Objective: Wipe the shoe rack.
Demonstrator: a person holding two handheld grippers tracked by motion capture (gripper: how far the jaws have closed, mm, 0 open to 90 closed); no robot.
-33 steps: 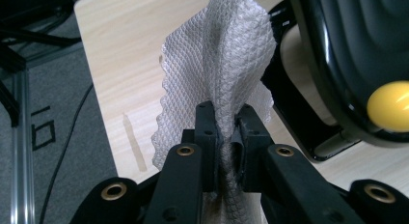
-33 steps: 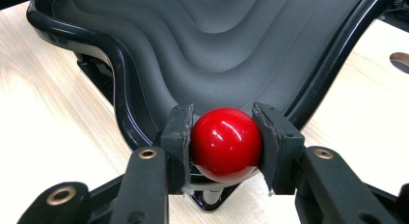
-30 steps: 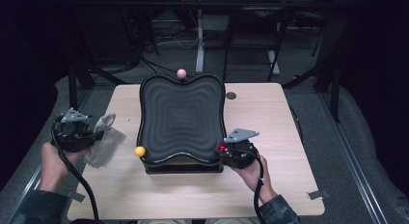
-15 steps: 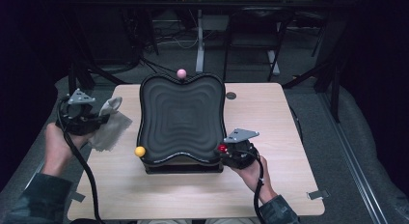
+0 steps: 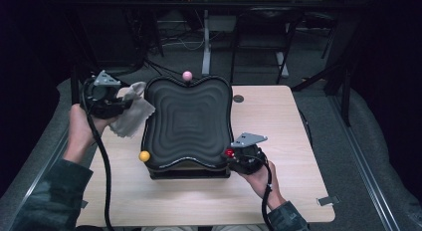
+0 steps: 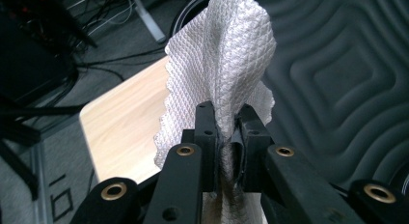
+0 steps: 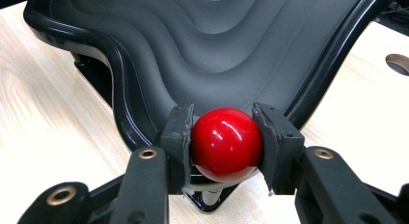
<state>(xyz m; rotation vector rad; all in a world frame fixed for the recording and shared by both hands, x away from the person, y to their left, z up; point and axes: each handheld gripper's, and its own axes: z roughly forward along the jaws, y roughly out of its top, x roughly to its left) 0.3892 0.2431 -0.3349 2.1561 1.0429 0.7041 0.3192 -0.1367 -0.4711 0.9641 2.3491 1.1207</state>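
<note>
The left hand-held gripper (image 5: 128,102) has its jaws clamped tight on a white textured cloth (image 6: 226,64), held above the left edge of the wooden surface (image 5: 278,121), just beside the black rippled tray (image 5: 189,121). The right hand-held gripper (image 7: 225,137) grips a red ball knob (image 7: 226,143) at the tray's near right corner, jaws part-closed against its 2 sides. A yellow knob (image 5: 144,156) and a pink knob (image 5: 187,75) sit at other corners. A round hole (image 5: 238,98) marks the surface behind the tray.
</note>
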